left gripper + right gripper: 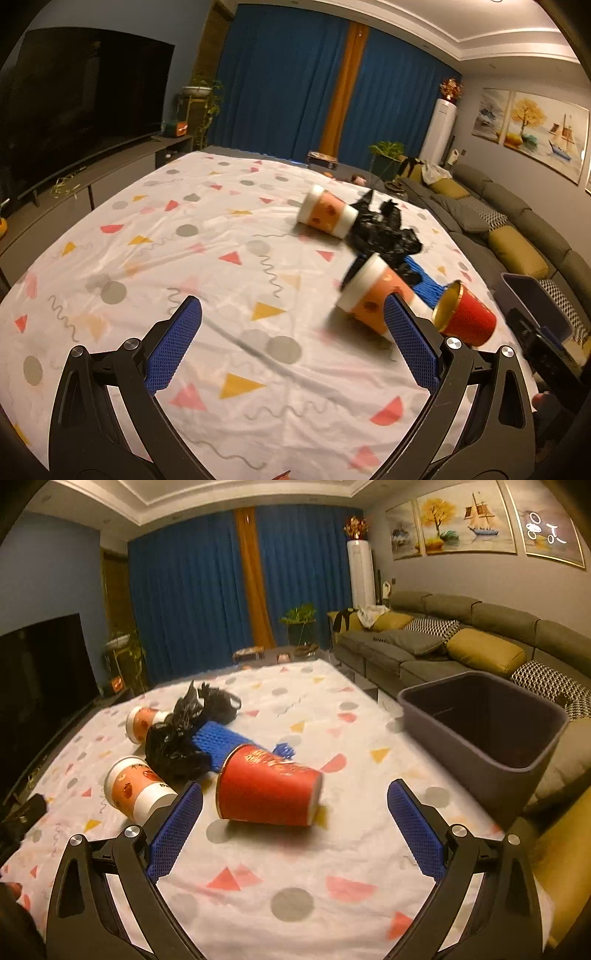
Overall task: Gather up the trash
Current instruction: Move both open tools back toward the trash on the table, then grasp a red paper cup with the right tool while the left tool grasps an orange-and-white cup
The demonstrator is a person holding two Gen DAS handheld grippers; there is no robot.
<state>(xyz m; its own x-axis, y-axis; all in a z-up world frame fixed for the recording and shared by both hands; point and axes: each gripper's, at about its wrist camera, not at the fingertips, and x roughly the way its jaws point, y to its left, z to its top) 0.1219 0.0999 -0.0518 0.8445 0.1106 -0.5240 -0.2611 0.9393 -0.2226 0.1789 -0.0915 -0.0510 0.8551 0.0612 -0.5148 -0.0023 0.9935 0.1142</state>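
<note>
Trash lies on a patterned tablecloth (184, 258): a red paper cup (267, 792) on its side, two orange-and-white cups (138, 792) (142, 722) on their sides, a crumpled black plastic bag (184, 734) and a blue foam sleeve (221, 744). My right gripper (295, 797) is open, with the red cup lying just beyond its fingers. My left gripper (293, 310) is open and empty; the nearer orange cup (369, 291) lies by its right finger, the red cup (467, 315) further right, the black bag (384, 229) and far orange cup (327, 214) behind.
A dark grey bin (484, 731) stands at the table's right edge, also seen in the left wrist view (535, 302). A grey sofa with cushions (461, 642) runs along the right wall. A TV (74, 107) on a low cabinet stands left.
</note>
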